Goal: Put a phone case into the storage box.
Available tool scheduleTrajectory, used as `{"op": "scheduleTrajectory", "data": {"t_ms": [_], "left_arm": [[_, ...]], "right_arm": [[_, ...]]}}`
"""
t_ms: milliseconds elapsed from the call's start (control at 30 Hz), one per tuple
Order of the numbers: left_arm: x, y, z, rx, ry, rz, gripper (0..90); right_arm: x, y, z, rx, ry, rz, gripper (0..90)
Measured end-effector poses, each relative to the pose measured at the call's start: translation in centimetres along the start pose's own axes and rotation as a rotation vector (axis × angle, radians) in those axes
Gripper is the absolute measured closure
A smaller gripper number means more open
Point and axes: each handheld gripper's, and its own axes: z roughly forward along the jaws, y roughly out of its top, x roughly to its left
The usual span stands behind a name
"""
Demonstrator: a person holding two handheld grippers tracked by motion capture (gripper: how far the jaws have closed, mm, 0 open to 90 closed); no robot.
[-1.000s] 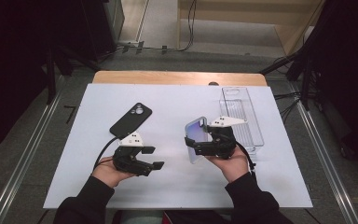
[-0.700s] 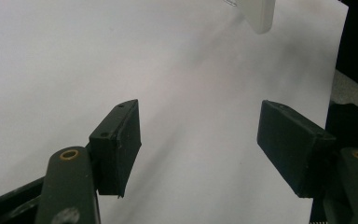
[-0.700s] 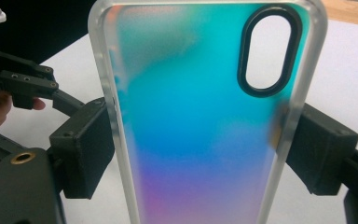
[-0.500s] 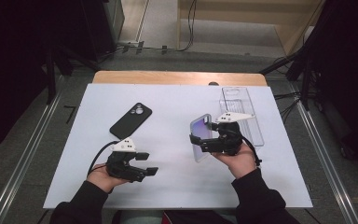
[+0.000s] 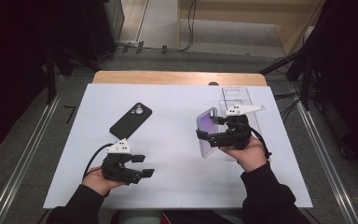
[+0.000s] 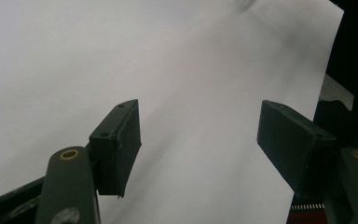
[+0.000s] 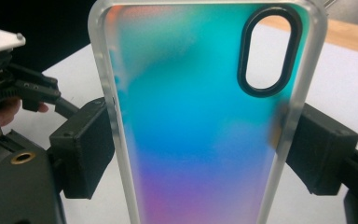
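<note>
We grip a phone case [image 7: 200, 121] in our right gripper [image 5: 213, 134], its pads clamped on the case's two long edges; the case stands tilted just above the white table [image 5: 177, 116], right of centre. Our left gripper [image 5: 140, 165] hovers low at the near left, jaws spread and empty. A black phone [image 5: 130, 120] lies beyond it, well apart from the case

Phone case gripped across its width

An iridescent phone case [image 7: 200, 121] stands upright mid-frame, the right gripper [image 7: 200, 154]'s jaws pressing its frosted edges from both sides. Its oval camera cutout sits upper right. The other gripper [image 7: 9, 79] shows at the left edge above the white counter [image 7: 345, 88].
</note>
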Motion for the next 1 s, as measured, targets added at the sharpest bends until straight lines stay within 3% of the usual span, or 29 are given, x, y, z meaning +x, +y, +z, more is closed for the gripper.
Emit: {"op": "scheduleTrajectory", "data": {"t_ms": [233,567,1000], "left_arm": [[-0.1,-0.3,-0.4,-0.011,0.010,-0.013,30.9],[0.1,-0.8,-1.0,-0.018,0.033,-0.040,30.9],[0.2,-1.0,-1.2,-0.026,0.036,-0.061,30.9]], "right_arm": [[-1.2,0.6,-1.4,-0.022,-0.021,0.023,15.3],[-2.9,1.3,-2.9,-0.057,-0.088,0.055,15.3],[-5.0,1.1,-3.8,-0.092,-0.236,0.126,15.3]]}}
